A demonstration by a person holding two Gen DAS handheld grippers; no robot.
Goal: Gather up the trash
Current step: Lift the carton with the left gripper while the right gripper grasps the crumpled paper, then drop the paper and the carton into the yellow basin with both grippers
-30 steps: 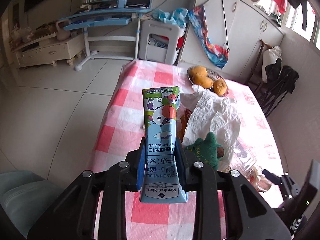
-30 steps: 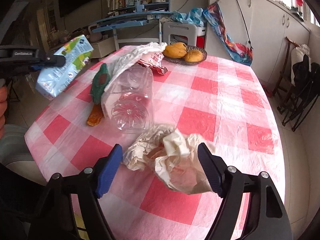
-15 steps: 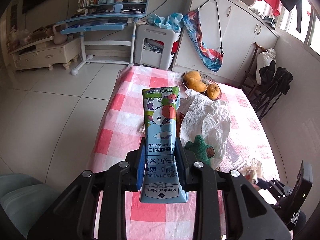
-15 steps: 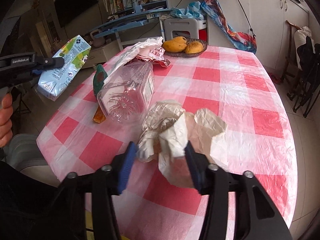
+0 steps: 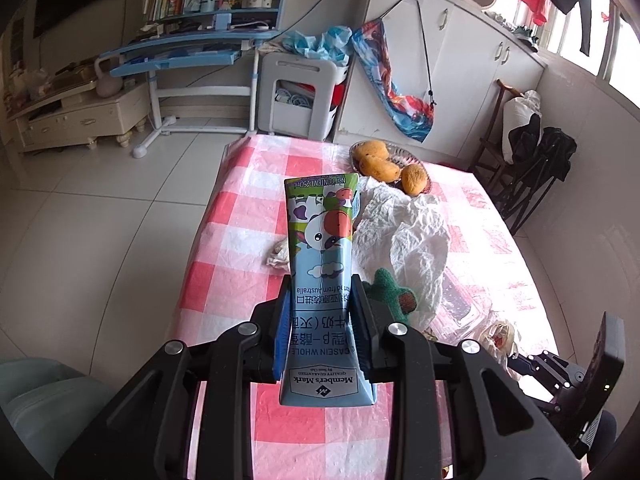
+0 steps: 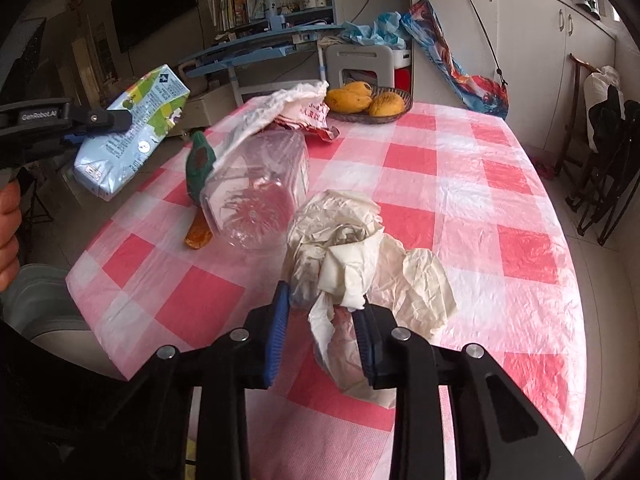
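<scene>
My left gripper [image 5: 322, 292] is shut on a blue and green milk carton [image 5: 320, 240] and holds it in the air over the left edge of the checked table [image 5: 248, 208]. The right wrist view shows the same carton [image 6: 132, 128] at the far left, tilted, with a hand below it. My right gripper [image 6: 324, 308] sits low over the table's near side. Its jaws are closing on a crumpled wad of cream paper [image 6: 360, 256], and both blue pads touch the wad's near end.
A clear plastic bottle [image 6: 256, 192] lies on its side beyond the wad, half under a white plastic bag [image 6: 280, 104]. A green stuffed toy [image 6: 198, 164] lies beside it. A bowl of mangoes [image 6: 368, 100] stands at the far end. A small paper ball [image 5: 280, 256] lies near the left edge.
The right gripper's jaws have come together from wide apart onto the crumpled paper. The left gripper still holds the carton in about the same place.
</scene>
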